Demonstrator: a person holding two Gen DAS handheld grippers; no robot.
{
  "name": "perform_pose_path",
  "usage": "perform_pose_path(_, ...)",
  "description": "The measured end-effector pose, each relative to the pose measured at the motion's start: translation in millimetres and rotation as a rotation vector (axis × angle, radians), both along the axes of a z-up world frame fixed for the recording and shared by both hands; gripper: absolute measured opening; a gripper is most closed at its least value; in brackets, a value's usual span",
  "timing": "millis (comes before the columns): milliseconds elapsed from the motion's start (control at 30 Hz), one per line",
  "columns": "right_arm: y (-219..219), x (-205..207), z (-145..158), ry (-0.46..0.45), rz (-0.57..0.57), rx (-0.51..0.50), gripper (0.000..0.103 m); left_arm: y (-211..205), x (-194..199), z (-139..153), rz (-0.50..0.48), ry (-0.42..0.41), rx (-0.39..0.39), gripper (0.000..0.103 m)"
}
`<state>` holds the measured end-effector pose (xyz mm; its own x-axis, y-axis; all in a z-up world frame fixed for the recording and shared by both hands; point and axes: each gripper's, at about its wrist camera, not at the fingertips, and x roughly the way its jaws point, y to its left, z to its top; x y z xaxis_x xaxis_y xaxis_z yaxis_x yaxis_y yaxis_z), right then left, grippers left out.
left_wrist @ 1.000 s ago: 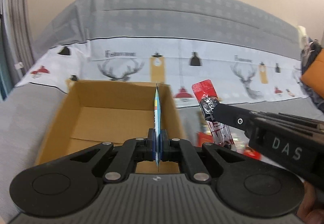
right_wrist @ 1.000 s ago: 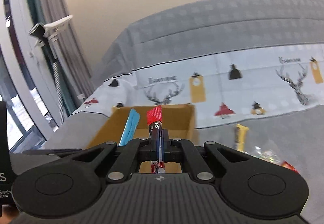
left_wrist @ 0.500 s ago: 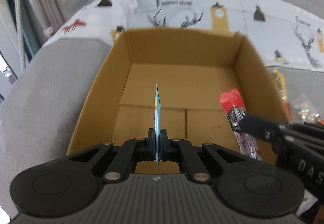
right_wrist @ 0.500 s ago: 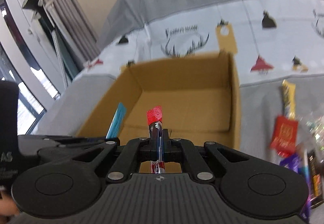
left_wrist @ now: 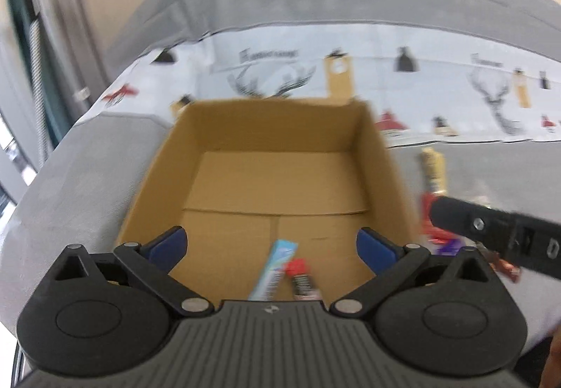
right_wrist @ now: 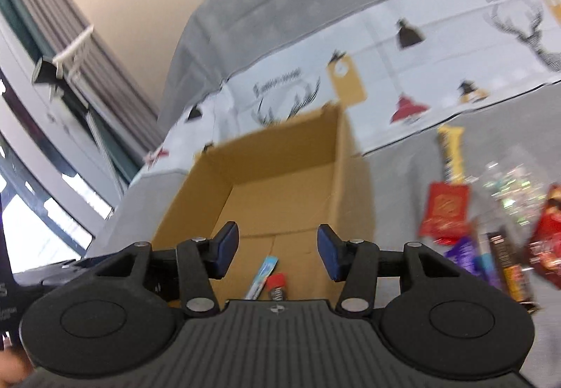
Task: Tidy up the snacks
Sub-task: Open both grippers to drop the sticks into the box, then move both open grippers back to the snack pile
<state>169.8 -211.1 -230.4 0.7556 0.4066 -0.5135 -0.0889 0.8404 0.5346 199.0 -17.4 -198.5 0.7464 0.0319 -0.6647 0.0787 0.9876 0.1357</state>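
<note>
The left claw [left_wrist: 271, 244] is spread wide, its blue pads [left_wrist: 168, 244] far apart and holding nothing, and it hangs over the near end of an open cardboard box [left_wrist: 380, 156]. The right claw [right_wrist: 277, 249] is spread as well, its blue pads [right_wrist: 224, 247] apart and empty, above the same near end of the box [right_wrist: 342, 156]. From the left wrist camera, the black body of the right claw shows at the right edge, just outside the box's right wall.

Two snack sticks lie flat on the box floor near its front wall: a light blue packet [left_wrist: 275, 267] and, just beside it on the right, a red-topped packet [left_wrist: 302, 277]. Both show again in the right wrist view, the blue one [right_wrist: 262, 275] left of the red-topped one [right_wrist: 276, 284], their lower ends hidden behind the claw body.

The box sits on a bed with a grey cover [left_wrist: 77, 170]. To the right of the box, a loose pile of snacks lies on the cover: a yellow bar [right_wrist: 452, 153], a red sachet [right_wrist: 445, 209], a clear crinkly bag [right_wrist: 508, 191] and several dark, purple and red wrappers, too blurred to tell apart. Beyond the box lies bedding printed with deer heads [left_wrist: 273, 79].
</note>
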Motion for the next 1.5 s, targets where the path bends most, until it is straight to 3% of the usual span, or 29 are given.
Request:
perform_pose_path(200, -47.0, -39.0, 20.8, -0.047, -0.041, -0.038, 0.056, -76.0, -31.0, 2.3, -0.130, -0.031, -0.042, 0.103)
perform_pose_path(367, -89.3, -67.4, 16.4, -0.049, -0.090, -0.066, 0.065, -135.4, -44.0, -15.7, -0.221, 0.010, -0.041, 0.103)
perform_pose_path(467, -120.0, -81.2, 1.1, -0.031, -0.139, -0.095, 0.073, -163.9, -46.1, -35.5, -0.264, 0.028, 0.004, 0.103)
perform_pose_path(567, -156.4, -93.3, -26.9, 0.009, -0.206, -0.084, 0.074, -184.0, -47.0, -58.5, -0.295, 0.036, 0.041, 0.102)
perform_pose_path(633, -175.1, -95.4, -46.0, 0.053, -0.229, -0.074, 0.074, -186.1, -39.6, -74.4, -0.296, 0.061, 0.033, 0.102)
perform_pose_path(767, -197.5, -86.1, -71.6, 0.143, -0.239, -0.090, 0.074, -178.5, -18.3, -98.3, -0.227, 0.135, -0.086, 0.100)
perform_pose_path(833, -202.1, -80.1, -78.6, 0.157, -0.239, -0.089, 0.074, -184.0, -15.7, -104.3, -0.224, 0.098, -0.057, 0.098)
perform_pose_path(867, -202.8, -76.8, -81.6, 0.159, -0.237, -0.087, 0.074, -189.8, -13.1, -108.2, -0.255, 0.090, -0.042, 0.091)
perform_pose_path(900, -202.0, -73.6, -84.6, 0.162, -0.230, -0.088, 0.073, -193.4, -9.2, -113.5, -0.273, 0.111, -0.046, 0.071)
perform_pose_path(1000, -195.2, -65.0, -91.7, 0.181, -0.177, -0.075, 0.062, -195.5, 4.3, -131.9, -0.254, 0.184, -0.070, 0.048)
perform_pose_path(1067, -189.1, -58.8, -96.4, 0.189, -0.125, -0.039, 0.049, -192.8, 12.0, -144.3, -0.226, 0.211, -0.065, 0.043)
perform_pose_path(1233, -174.7, -42.3, -109.7, 0.231, -0.069, -0.052, 0.038, -179.4, 29.0, -162.7, -0.217, 0.271, -0.122, 0.039)
perform_pose_path(1333, -171.4, -31.3, -121.2, 0.258, -0.058, -0.008, 0.037, -178.4, 39.1, -170.4, -0.224, 0.296, -0.139, 0.039)
perform_pose_path(1500, -166.1, -13.9, -136.7, 0.296, -0.070, -0.008, 0.040, -187.8, 38.5, -174.9, -0.258, 0.248, -0.078, 0.040)
